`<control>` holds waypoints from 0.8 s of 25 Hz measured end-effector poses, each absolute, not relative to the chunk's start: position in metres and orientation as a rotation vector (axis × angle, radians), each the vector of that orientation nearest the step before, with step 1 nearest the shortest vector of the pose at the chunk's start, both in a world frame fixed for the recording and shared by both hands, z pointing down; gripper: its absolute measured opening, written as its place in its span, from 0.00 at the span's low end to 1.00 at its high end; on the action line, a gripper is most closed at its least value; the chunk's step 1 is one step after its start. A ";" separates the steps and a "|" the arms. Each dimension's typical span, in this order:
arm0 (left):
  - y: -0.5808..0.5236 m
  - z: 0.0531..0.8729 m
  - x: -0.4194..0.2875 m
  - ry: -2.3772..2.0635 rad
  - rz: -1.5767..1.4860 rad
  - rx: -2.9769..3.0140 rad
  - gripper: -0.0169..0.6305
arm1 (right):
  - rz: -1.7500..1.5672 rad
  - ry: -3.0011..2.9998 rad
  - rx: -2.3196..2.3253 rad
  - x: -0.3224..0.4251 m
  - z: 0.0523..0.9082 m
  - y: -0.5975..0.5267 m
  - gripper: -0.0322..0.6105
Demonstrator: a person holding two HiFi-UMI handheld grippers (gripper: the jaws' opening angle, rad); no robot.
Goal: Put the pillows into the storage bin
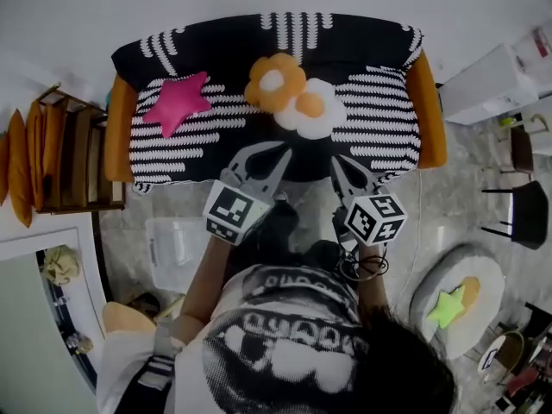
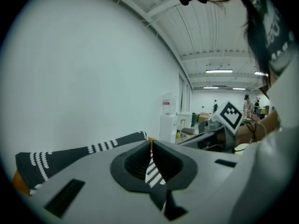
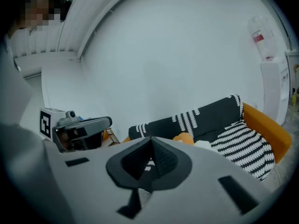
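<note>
Left gripper [image 1: 285,151] and right gripper [image 1: 336,159] sit side by side, both pinched shut on nothing, tips aimed at the sofa [image 1: 379,102]. I judge I should spread one pair of jaws wide before reaching and bite a soft edge. Just beyond the tips the orange flower pillow [image 1: 274,80] touches the fried-egg pillow [image 1: 315,110]; both lie flat, the pair's long axis slanting far-left to near-right. The pink star pillow [image 1: 177,102] lies ahead-left, one arm pointing at the flower, and the clear storage bin [image 1: 172,244] sits below the left gripper.
</note>
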State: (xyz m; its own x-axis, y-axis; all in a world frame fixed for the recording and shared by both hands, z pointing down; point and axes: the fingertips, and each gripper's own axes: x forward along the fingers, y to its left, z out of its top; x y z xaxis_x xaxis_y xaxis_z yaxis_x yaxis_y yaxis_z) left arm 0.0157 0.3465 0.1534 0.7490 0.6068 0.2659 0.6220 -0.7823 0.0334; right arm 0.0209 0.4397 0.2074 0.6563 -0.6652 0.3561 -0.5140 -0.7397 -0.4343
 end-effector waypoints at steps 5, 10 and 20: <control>0.324 0.175 0.054 -1.073 -0.466 -2.880 0.05 | -0.805 0.894 -2.569 0.058 0.226 0.419 0.05; 0.330 0.193 0.077 -1.123 -0.531 -2.890 0.05 | -0.893 0.845 -2.571 0.087 0.245 0.427 0.05; 0.351 0.225 0.144 -1.033 -0.618 -2.941 0.05 | -1.041 0.962 -2.552 0.178 0.307 0.458 0.05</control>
State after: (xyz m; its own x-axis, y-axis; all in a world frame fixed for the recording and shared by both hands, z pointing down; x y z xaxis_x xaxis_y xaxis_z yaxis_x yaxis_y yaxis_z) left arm 0.1445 0.3507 0.2249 0.7131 0.6087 0.3479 0.5944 -0.7880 0.1603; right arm 0.1776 0.4580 0.3067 0.5341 -0.6478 0.5432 -0.4902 -0.7608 -0.4253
